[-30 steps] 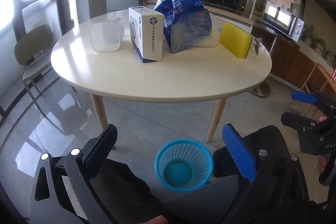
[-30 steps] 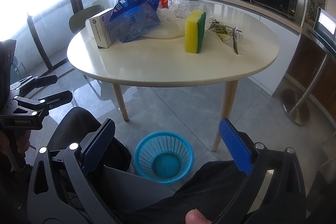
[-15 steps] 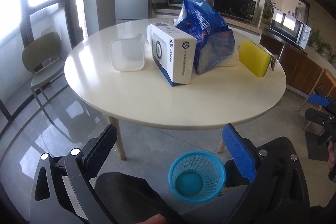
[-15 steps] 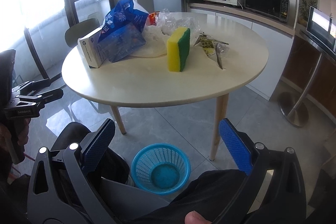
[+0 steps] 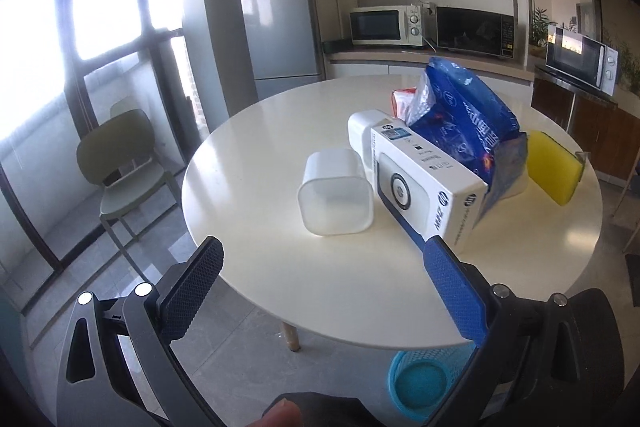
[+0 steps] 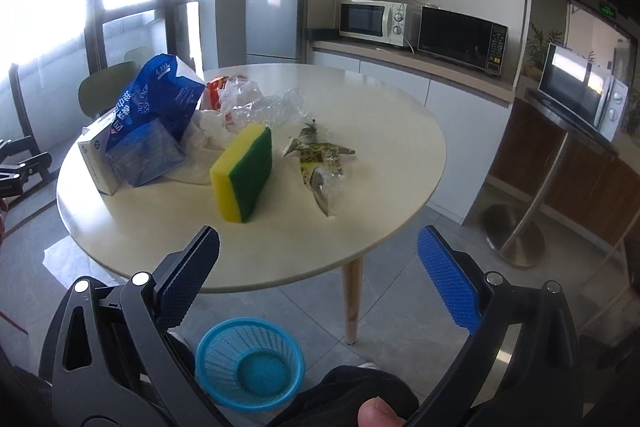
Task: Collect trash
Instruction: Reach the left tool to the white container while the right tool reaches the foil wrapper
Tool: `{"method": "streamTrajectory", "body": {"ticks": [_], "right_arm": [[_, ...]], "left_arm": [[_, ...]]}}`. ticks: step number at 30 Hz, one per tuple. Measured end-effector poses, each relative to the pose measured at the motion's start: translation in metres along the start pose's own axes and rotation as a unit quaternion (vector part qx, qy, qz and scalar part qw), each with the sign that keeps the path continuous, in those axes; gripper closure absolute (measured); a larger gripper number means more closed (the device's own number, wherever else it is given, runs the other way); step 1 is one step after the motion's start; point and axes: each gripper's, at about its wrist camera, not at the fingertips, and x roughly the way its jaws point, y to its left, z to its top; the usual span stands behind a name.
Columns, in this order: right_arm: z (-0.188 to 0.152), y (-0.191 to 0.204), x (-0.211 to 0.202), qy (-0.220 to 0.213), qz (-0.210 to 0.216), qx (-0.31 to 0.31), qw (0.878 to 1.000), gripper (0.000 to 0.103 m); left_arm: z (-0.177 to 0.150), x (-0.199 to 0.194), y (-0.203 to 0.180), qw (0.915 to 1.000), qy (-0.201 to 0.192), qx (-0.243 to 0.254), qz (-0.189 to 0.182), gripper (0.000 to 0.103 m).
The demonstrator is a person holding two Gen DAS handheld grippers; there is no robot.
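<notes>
**Q:** What is shown, and where is the trash?

**A:** A round white table (image 6: 380,131) is seen from two handheld grippers. The left gripper (image 5: 320,287) and the right gripper (image 6: 318,269) are both held short of the table edge, jaws spread wide apart, nothing gripped. The trash is gathered on the tabletop: a crumpled yellow-green wrapper (image 6: 320,157) lying alone, clear crinkled plastic (image 6: 272,107), a blue plastic bag (image 6: 154,115) leaned against a white printed box (image 5: 424,183), and a translucent tub (image 5: 336,197) on its side. A yellow and green sponge (image 6: 244,179) stands on edge beside the wrapper. A blue mesh bin (image 6: 250,361) is set on the floor under the near table edge.

**Q:** What could go wrong?

**A:** The thin wrapper could be slid rather than pinched if the jaws are closed too high. The sponge could be toppled by a close reach. Light plastic could be dropped outside the small bin, which is partly hidden behind the gripper body in the left view.
</notes>
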Motion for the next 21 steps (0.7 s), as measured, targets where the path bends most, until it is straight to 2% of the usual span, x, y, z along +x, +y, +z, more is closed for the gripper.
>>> {"method": "streamTrajectory", "body": {"ticks": [5, 9, 14, 21], "right_arm": [[0.013, -0.003, 0.021, 0.015, -0.001, -0.021, 1.0, 0.008], [0.018, 0.001, 0.041, 0.034, -0.008, -0.044, 0.998, 0.008], [0.026, -0.004, 0.064, 0.049, -0.003, -0.03, 0.998, 0.008], [0.031, -0.008, 0.095, 0.071, 0.015, -0.014, 0.997, 0.009]], "left_arm": [[0.007, 0.017, 0.008, 0.9996, 0.018, 0.01, 0.017, 0.005], [0.01, 0.035, 0.009, 0.9978, 0.034, 0.049, 0.028, 0.005], [0.016, 0.058, 0.019, 0.9972, 0.062, 0.042, 0.006, 0.005], [0.022, 0.081, 0.036, 0.9971, 0.074, 0.01, -0.011, 0.005]]}}
